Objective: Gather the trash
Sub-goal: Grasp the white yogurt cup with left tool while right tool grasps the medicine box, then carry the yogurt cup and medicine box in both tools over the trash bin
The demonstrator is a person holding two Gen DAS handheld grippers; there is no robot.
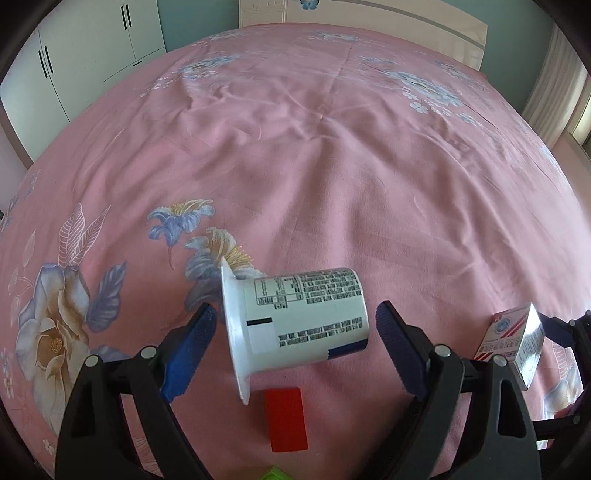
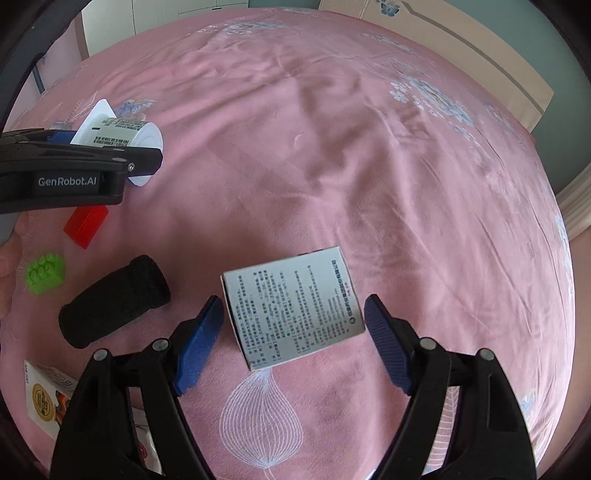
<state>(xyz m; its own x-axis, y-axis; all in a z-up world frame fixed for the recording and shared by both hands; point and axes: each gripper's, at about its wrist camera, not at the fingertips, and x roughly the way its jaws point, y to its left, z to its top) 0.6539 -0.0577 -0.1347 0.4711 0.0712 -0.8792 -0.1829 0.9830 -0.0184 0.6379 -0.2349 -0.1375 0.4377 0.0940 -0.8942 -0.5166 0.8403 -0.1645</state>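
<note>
A white plastic cup (image 1: 299, 317) with printed text lies on its side on the pink bed. My left gripper (image 1: 291, 339) is open, its blue fingers on either side of the cup, apart from it. The cup also shows in the right wrist view (image 2: 118, 134) behind the left gripper's black arm. A small white printed carton (image 2: 291, 306) lies between the open fingers of my right gripper (image 2: 291, 328), apart from both. The carton shows in the left wrist view (image 1: 513, 339) at the right, beside the right gripper's blue finger.
A red block (image 1: 286, 419) lies just in front of the cup, also in the right wrist view (image 2: 86, 223). A green toy brick (image 2: 44, 273), a black foam roll (image 2: 114, 301) and a printed packet (image 2: 44, 398) lie at the left. A headboard (image 1: 388, 22) and wardrobe (image 1: 74, 62) stand behind.
</note>
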